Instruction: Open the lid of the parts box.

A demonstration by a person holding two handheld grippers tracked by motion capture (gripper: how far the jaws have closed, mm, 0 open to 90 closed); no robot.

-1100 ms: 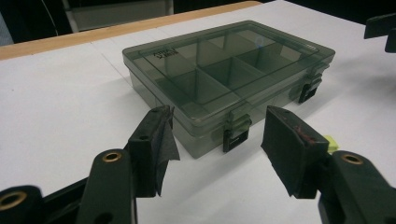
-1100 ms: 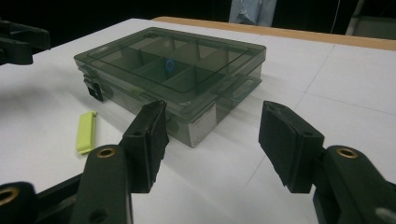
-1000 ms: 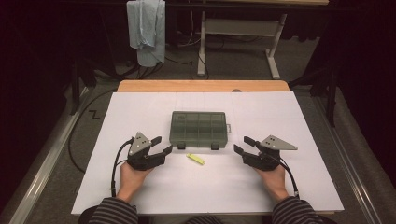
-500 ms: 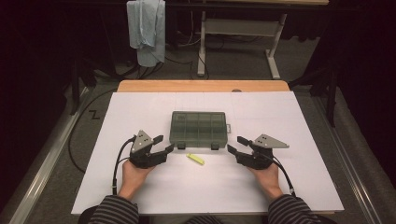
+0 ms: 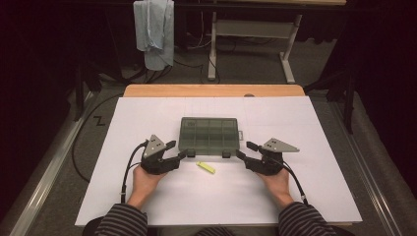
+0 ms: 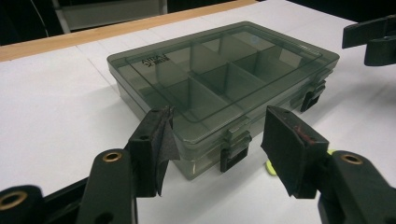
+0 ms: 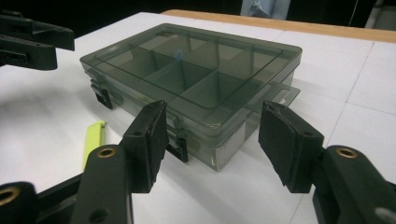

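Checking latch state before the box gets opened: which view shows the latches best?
Left gripper view: one latch sits close between the open jaws, clasped shut, the second farther along the box front. Right gripper view shows both, one partly behind a jaw. High view shows them as small dark tabs on the near edge.

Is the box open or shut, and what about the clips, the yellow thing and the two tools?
Box: lid shut, flat on the white table.
Clips: both down, latched.
Yellow thing: lying loose in front of the box.
Left tool: open, holding nothing, at the box's corner.
Right tool: open, holding nothing, at the other corner.
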